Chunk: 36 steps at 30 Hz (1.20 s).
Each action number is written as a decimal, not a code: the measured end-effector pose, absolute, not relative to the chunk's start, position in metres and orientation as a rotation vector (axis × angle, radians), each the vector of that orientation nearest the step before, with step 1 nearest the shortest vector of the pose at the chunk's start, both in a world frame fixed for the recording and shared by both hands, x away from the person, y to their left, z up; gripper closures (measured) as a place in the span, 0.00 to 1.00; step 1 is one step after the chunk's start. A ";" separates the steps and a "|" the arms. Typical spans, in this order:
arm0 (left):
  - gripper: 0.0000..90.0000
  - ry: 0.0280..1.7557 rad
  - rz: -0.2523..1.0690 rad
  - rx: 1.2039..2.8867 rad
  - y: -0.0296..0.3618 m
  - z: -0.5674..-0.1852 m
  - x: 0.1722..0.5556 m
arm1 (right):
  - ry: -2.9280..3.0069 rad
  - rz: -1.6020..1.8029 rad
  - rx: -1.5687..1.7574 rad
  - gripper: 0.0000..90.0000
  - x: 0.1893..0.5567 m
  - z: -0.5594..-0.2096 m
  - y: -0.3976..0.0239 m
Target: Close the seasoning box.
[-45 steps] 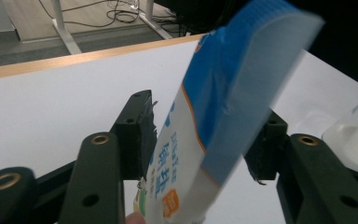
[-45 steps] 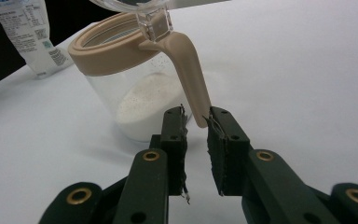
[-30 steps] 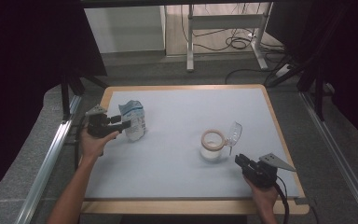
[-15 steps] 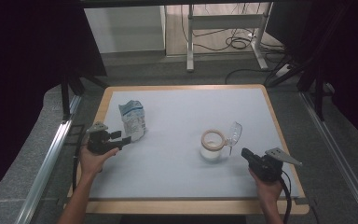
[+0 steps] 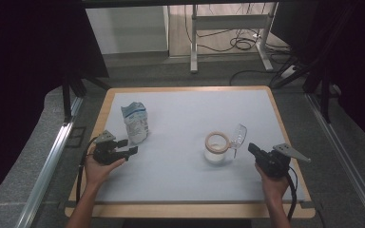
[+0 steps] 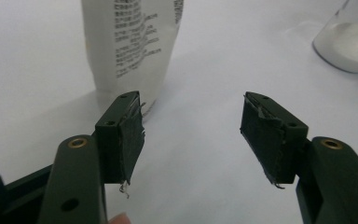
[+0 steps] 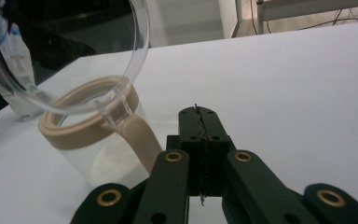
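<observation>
The left tongs point(image 5: 132, 151) are black, with two broad arms that carry brass-coloured rivets. Each jaw wears a dark pad point(image 6: 129, 140) whose tape is frayed at the edges. A grey three-cornered plate point(image 5: 105, 137) sits on top, and a black cable point(image 5: 81, 166) trails from it. The right tongs point(image 5: 250, 147) are of the same black build, with a similar grey plate point(image 5: 291, 152) and cable point(image 5: 294, 190). Both forearms are bare, without sleeves.
</observation>
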<state>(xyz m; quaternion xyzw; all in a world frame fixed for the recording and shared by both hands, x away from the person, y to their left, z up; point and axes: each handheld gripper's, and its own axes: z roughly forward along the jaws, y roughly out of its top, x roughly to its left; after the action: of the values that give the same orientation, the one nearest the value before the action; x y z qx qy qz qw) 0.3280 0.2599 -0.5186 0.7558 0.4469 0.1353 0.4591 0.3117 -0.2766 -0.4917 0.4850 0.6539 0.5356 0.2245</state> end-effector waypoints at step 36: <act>0.43 1.058 0.286 1.902 0.240 -0.527 0.324 | 1.755 1.555 1.246 1.00 0.325 -0.462 -0.244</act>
<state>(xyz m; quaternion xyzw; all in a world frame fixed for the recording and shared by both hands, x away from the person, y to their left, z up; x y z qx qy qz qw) 0.3239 0.2397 -0.5274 0.7713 0.4291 0.1159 0.4556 0.3250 -0.2445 -0.4621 0.4554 0.6414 0.5686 0.2408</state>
